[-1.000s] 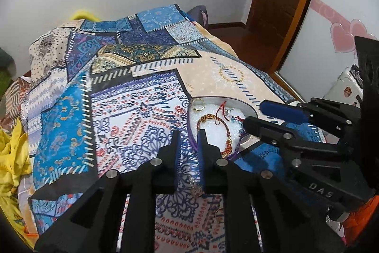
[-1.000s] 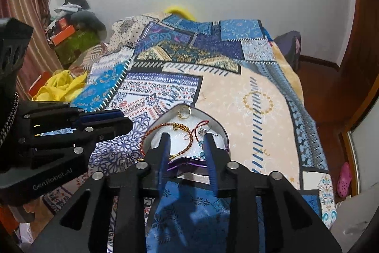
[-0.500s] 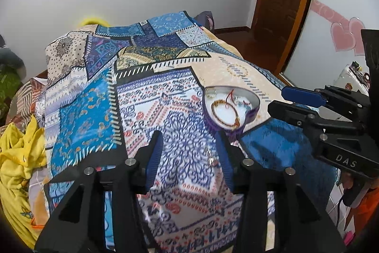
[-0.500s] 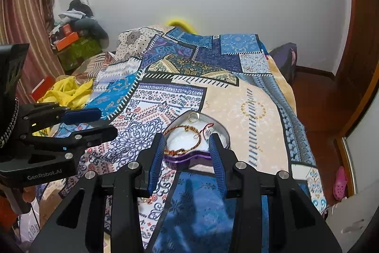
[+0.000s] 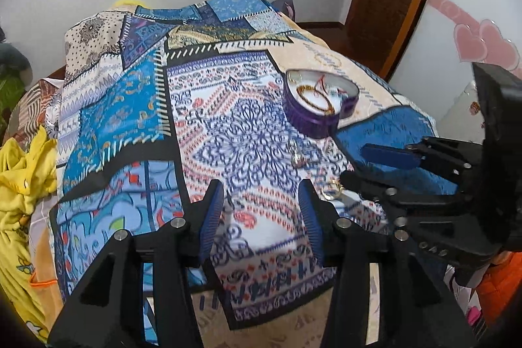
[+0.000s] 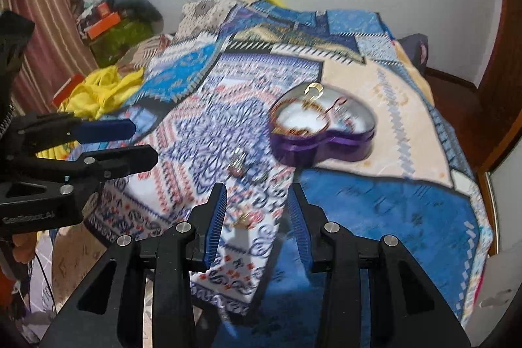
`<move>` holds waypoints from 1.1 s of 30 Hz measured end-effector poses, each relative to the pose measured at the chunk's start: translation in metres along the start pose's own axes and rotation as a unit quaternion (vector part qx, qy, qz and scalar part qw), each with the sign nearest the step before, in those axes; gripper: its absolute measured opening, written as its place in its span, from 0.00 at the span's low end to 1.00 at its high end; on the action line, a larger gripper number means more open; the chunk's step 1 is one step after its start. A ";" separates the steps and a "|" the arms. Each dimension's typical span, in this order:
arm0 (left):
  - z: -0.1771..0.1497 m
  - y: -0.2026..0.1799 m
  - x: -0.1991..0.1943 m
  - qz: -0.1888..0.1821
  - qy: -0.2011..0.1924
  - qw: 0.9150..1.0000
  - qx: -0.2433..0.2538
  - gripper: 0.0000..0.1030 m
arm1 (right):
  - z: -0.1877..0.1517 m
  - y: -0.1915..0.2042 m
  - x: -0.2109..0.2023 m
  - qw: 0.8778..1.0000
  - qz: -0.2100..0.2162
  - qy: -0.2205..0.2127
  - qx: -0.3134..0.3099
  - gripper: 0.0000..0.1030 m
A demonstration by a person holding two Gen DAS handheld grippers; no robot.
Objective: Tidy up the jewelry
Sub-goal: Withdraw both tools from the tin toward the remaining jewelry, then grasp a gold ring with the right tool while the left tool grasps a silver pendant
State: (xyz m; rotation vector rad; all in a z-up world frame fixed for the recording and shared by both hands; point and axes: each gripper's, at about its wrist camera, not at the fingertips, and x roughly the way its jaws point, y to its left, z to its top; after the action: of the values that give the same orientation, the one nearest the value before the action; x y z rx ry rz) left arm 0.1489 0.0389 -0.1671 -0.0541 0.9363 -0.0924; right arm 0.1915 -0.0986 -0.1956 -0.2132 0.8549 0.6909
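Partly blurred, purple heart box (image 6: 321, 147).

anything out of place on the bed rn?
Yes. A few small jewelry pieces lie loose on the bedspread instead of in the purple heart-shaped tin: a silvery piece and gold rings near the tin. Too small and blurred to identify further.

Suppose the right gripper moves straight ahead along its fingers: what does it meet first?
Probably the small gold jewelry piece lying on the patterned bedspread, between the open fingers of the right gripper. The purple heart-shaped box sits farther on and slightly right. Depth is uncertain.
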 end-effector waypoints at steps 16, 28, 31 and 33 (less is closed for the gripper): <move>-0.010 -0.002 0.010 -0.013 0.017 1.000 -0.002 0.45 | -0.014 0.014 0.016 0.999 0.001 0.017 -0.035 0.07; 0.006 -0.016 0.039 -0.041 0.039 0.998 0.013 0.34 | -0.013 -0.015 0.002 1.000 -0.010 -0.012 0.006 0.07; 0.011 -0.019 0.052 -0.050 0.051 0.997 0.016 0.28 | -0.009 -0.026 -0.004 0.999 -0.014 -0.024 0.019 0.07; 0.013 -0.021 0.058 -0.051 0.057 0.997 0.019 0.27 | -0.007 -0.031 -0.006 0.999 -0.016 -0.029 0.024 0.07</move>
State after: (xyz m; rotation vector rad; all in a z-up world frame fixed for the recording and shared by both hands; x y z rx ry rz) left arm 0.1922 0.0120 -0.2039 -0.0621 1.0446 -0.2086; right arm 0.2041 -0.1285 -0.1987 -0.1638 0.8106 0.6431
